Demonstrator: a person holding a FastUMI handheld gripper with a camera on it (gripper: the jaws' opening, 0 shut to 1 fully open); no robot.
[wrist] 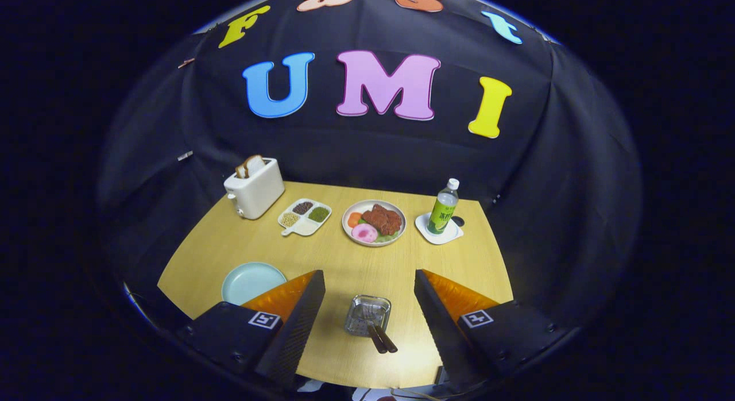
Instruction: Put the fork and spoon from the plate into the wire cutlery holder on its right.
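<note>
The wire cutlery holder (pixel 367 315) stands on the wooden table (pixel 367 257), between my two fingers and slightly below their tips. Two dark brown handles (pixel 382 339) stick out of it and lean toward me; the utensils' heads are hidden inside the mesh. A pale blue plate (pixel 251 281) lies bare to the left of the holder, partly behind my left finger (pixel 298 317). My gripper (pixel 368 274) is open wide above the holder, with nothing between its fingers.
At the back stand a white toaster (pixel 254 188) with bread, a divided dish (pixel 305 216) of grains, a plate of food (pixel 374 223) and a green bottle (pixel 443 208) on a white coaster. Black cloth walls surround the table.
</note>
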